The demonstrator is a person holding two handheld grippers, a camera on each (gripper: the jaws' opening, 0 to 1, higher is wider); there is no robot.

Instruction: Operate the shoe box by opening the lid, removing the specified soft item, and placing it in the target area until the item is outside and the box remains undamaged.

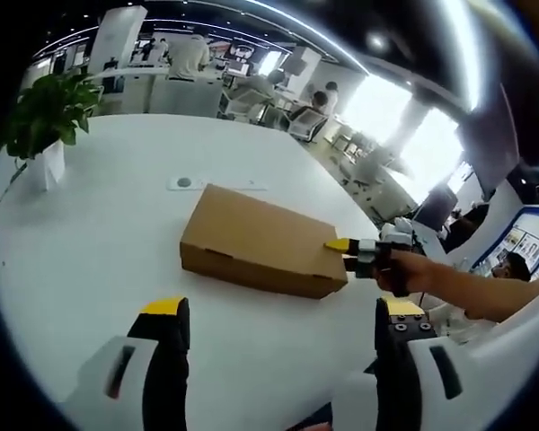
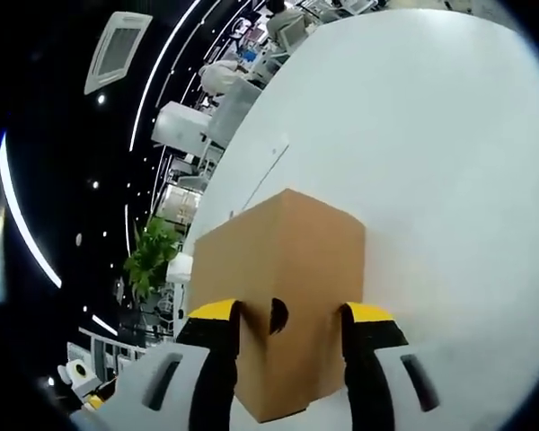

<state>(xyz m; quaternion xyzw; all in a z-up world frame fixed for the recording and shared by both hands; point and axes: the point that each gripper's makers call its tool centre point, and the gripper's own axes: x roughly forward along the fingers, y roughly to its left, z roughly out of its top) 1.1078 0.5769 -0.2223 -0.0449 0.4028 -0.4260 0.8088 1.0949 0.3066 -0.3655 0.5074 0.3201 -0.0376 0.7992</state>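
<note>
Flanking closed shoe box [image 1: 256, 241]: potted plant [image 1: 45, 117], right gripper [image 2: 287, 316].

No readable text, labels or numbers anywhere.

Shoe box [image 1: 259, 241] on table [image 1: 90, 242], potted plant [image 1: 45, 117] behind.
</note>
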